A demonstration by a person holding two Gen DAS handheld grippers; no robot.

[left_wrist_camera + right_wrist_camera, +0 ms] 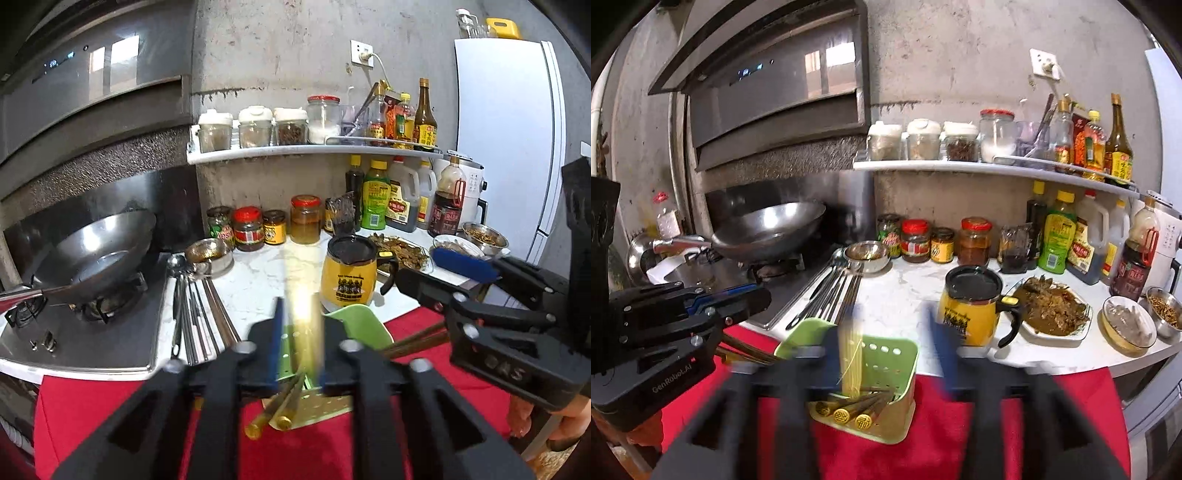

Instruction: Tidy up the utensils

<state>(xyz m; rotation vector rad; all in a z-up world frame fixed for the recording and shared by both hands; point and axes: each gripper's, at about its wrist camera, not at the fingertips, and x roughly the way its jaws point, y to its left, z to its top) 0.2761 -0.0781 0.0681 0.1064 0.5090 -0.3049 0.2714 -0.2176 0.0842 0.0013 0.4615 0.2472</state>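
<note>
Both tongs hang over the green holder [886, 369], which sits on a red cloth [942, 424] at the front edge of the white counter [897, 291], just in front of a yellow lidded mug [967, 314]. R gripper [886, 332]: jaws stand well apart, nothing clamped. A blurred yellow streak [849, 354] runs down btwn them into the holder, close to the left-hand finger and well clear of the other; too smeared to say what it is. L gripper [299, 325]: jaws part-open w/ a narrower gap. The same kind of bright streak shows btwn its blue pads, w/ green showing beside it, so the pads aren't pressing on it. Inside the holder lie several brown chopsticks [846, 413] w/ gold-capped ends pointing toward the cameras, leaning at a slant. More brown sticks [746, 350] poke out beside the holder, under the L gripper as seen from the R wrist; can't tell if they're in the holder or on the cloth. Further back, a row of metal utensils [831, 291], spoons and steel chopsticks, lies on the counter along the stove's edge, heads near a small steel bowl [868, 254]. A wok [768, 229] sits on the burner to the left. A plate of food [1052, 306] is right of the mug, w/ jars and sauce bottles along the wall.
</note>
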